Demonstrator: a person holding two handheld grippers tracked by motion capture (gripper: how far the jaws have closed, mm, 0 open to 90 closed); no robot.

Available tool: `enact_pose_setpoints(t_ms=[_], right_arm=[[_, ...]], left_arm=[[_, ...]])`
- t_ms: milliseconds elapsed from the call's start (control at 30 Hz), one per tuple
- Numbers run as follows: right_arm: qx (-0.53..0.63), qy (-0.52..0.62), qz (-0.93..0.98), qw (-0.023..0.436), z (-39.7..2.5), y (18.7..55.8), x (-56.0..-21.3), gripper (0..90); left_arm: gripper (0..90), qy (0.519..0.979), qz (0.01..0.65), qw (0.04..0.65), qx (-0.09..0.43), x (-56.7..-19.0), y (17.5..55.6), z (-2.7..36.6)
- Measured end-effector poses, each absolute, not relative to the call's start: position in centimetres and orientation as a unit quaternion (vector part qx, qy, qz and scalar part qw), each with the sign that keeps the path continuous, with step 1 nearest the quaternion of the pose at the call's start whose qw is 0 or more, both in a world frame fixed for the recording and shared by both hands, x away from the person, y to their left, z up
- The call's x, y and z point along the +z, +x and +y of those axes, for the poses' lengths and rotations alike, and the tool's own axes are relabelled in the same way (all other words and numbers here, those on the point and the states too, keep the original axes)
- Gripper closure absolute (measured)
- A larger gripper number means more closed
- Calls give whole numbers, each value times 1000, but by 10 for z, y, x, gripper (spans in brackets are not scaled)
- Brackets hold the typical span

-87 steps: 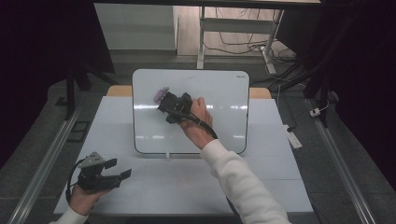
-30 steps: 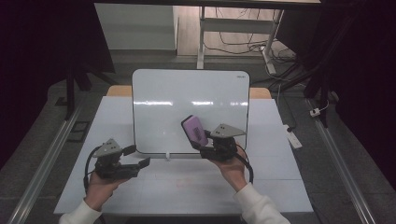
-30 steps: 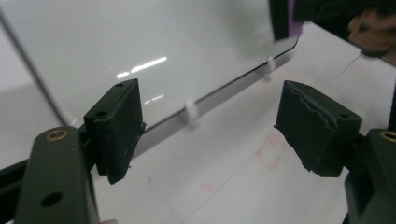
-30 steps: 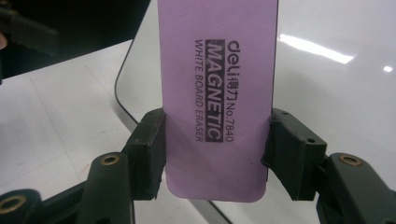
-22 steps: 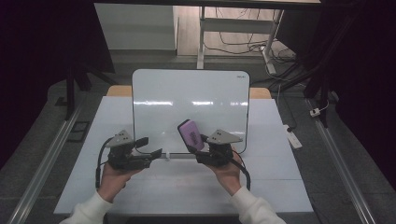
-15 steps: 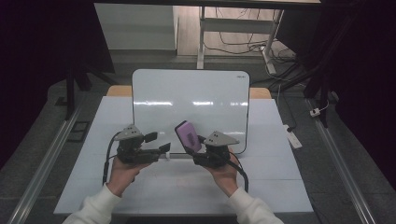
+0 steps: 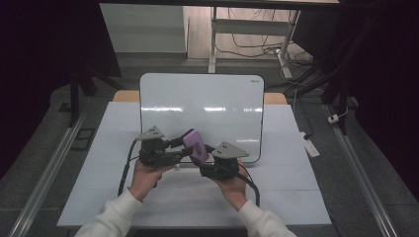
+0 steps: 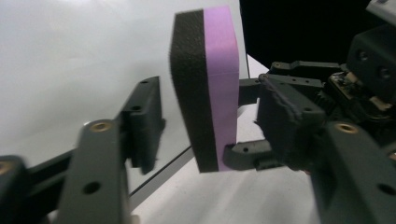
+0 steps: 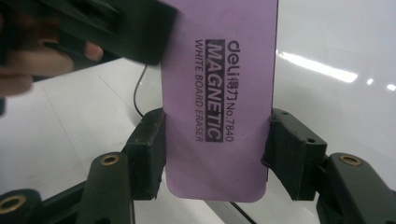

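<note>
White desk (image 7: pixel 296 192) and whiteboard (image 7: pixel 217 101) lie beneath. Right gripper (image 9: pixel 215 154) pinches the purple whiteboard eraser (image 9: pixel 217 93) by its long edges, just above the board's near edge. Left gripper (image 8: pixel 187 140), spread, straddles its faces. It looks light, with a stiff back and soft felt; the rigid edges seem the surest hold.
</note>
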State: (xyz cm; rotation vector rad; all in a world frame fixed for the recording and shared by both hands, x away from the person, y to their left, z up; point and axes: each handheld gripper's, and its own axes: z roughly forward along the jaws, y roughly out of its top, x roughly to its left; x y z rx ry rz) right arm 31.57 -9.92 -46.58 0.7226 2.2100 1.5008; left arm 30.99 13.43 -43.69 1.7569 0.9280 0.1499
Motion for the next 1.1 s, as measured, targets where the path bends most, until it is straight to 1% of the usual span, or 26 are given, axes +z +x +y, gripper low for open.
enact_pose_setpoints(t_ms=[67,100,133,200,300,367,400,500,533,567,600,633,700,733,767,800,833,867,900,933,1000,1100], right_arm=[[537,254,782,188,-97,314,-465,414],[538,253,781,189,-96,313,-465,413],[544,256,777,185,-96,313,-465,412],[547,255,777,182,-95,313,-465,411],[551,255,774,182,-93,313,-465,401],[557,254,771,176,-92,313,-463,341],[559,254,769,176,-93,312,-462,317],[563,257,764,184,-106,309,-455,300],[561,260,763,189,-111,309,-454,297],[561,260,763,189,-111,309,-454,297],[558,270,760,196,-124,311,-451,294],[558,270,760,196,-124,311,-451,294],[547,285,758,213,-147,313,-451,293],[547,285,758,213,-147,313,-451,293],[543,289,756,221,-155,313,-452,294],[540,294,755,228,-164,313,-452,294],[533,306,751,241,-182,312,-453,294],[530,314,748,246,-192,311,-453,293],[530,314,748,246,-192,311,-453,293],[525,329,741,260,-209,308,-453,294],[518,342,735,274,-226,306,-455,294],[509,363,728,280,-249,305,-459,296]], left_arm=[[539,740,391,543,67,-437,310,132],[582,737,394,544,73,-437,310,132],[616,737,393,546,67,-436,310,133],[622,735,394,549,61,-435,311,135],[633,737,392,545,76,-430,308,137],[636,739,393,536,109,-423,305,141],[636,738,395,534,119,-419,304,146],[636,725,410,537,133,-406,306,165],[635,718,423,535,137,-399,310,177],[636,718,423,535,137,-399,310,177],[635,713,431,535,140,-396,312,183],[635,711,438,531,145,-393,315,188],[635,706,453,523,156,-388,322,198],[635,704,459,519,159,-386,326,203],[635,701,466,515,164,-383,329,207],[635,698,471,512,169,-381,332,210],[635,697,475,509,171,-378,335,214],[635,695,479,506,176,-375,338,216],[635,694,483,503,181,-373,341,218],[635,691,491,497,186,-368,346,222],[635,690,495,495,186,-366,349,223],[635,687,508,484,188,-361,357,225]])
